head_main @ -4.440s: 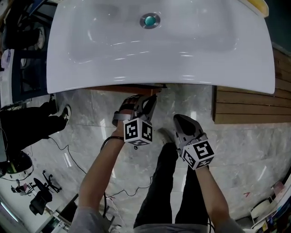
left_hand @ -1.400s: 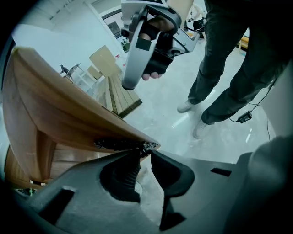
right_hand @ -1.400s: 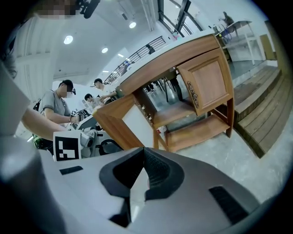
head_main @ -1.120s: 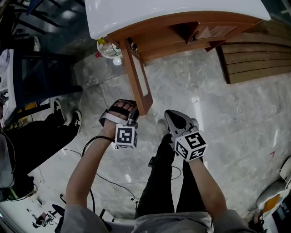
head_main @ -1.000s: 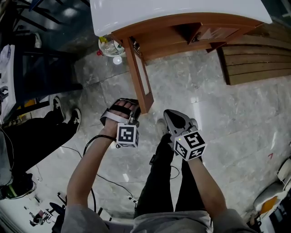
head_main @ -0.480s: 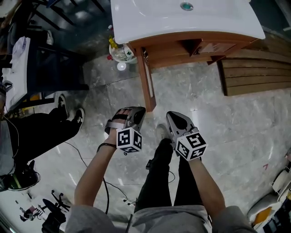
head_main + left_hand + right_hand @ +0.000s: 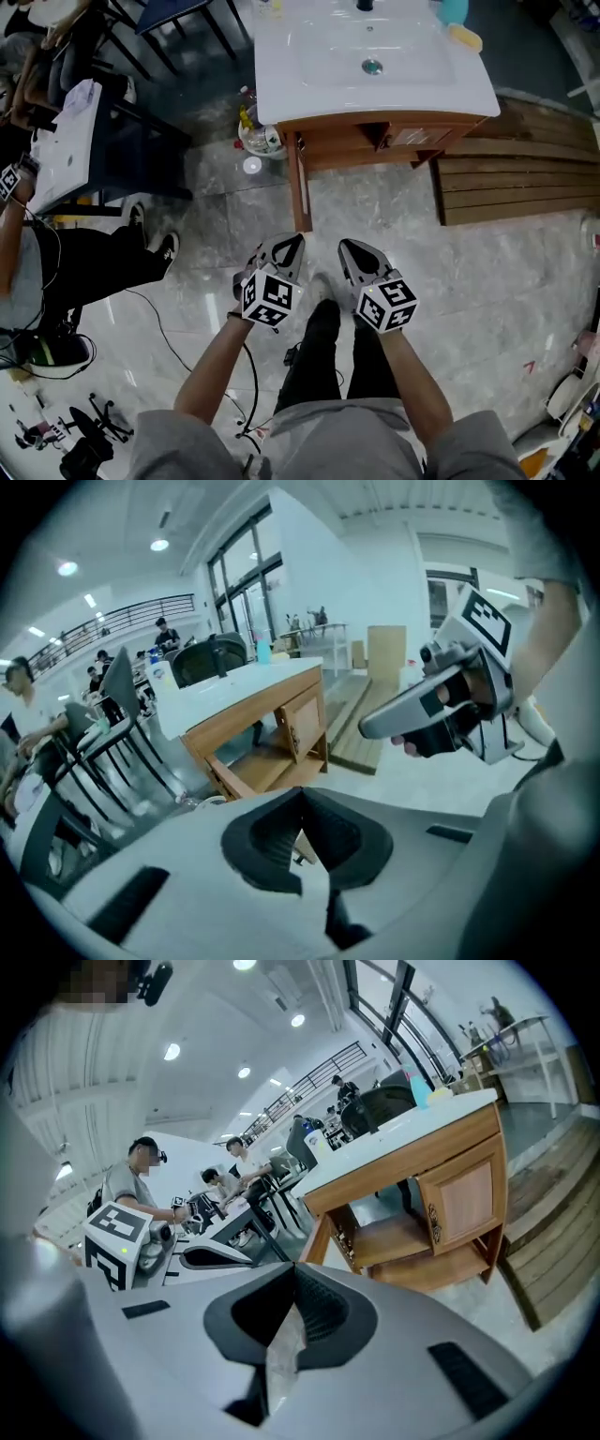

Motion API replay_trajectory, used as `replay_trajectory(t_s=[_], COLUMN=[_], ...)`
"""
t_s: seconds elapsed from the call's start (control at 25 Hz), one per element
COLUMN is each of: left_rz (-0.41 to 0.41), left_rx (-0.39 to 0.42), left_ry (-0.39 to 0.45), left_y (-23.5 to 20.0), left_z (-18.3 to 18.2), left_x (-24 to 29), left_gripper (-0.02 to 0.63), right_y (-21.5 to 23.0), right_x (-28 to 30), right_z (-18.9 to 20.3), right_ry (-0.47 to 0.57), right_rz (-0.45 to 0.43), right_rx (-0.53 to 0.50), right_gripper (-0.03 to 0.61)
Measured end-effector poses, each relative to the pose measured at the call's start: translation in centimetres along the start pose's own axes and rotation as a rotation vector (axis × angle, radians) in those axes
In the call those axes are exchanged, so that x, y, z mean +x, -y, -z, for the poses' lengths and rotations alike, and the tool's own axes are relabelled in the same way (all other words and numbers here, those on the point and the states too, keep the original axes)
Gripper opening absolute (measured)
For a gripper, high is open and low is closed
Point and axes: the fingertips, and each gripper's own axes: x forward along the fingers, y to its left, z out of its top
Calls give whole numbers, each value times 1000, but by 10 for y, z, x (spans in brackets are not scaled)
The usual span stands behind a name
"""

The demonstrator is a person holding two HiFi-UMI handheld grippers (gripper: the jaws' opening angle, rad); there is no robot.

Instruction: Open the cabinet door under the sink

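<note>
A white sink [image 7: 372, 66] tops a wooden cabinet [image 7: 394, 139]. Its left door [image 7: 300, 192] stands swung out toward me, edge-on, and the right door [image 7: 464, 1199] is closed, with an inner shelf [image 7: 394, 1241] showing. My left gripper [image 7: 286, 248] hangs shut and empty a little short of the open door's near end. My right gripper [image 7: 356, 253] is beside it, also shut with nothing held. The left gripper view shows the closed jaws [image 7: 302, 832] aimed at the cabinet [image 7: 262, 733], with the right gripper [image 7: 441, 700] to the right.
Stacked wooden planks [image 7: 506, 183] lie right of the cabinet. Bottles and a bowl [image 7: 255, 136] sit on the floor at its left. A seated person [image 7: 56, 272] and a dark table [image 7: 70, 141] are at the left. Cables [image 7: 159, 328] trail over the marble floor.
My left gripper has come off the door's near end, rolled and shut. Both grippers have risen and drawn back with my view. The door has stayed open.
</note>
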Motion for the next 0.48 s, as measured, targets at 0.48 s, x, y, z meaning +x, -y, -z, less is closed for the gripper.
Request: replay_trajectory(t_s=[0.48], left_rz=[-87], left_rx=[-345], left_ry=[219], left_y=[21], left_z=[-122], left_x=[-83], left_gripper=[8], right_y=[-40], right_x=[-89], right_z=[-90], right_ry=[126], right_rz=[-23], right_rx=[-7], right_gripper=[10])
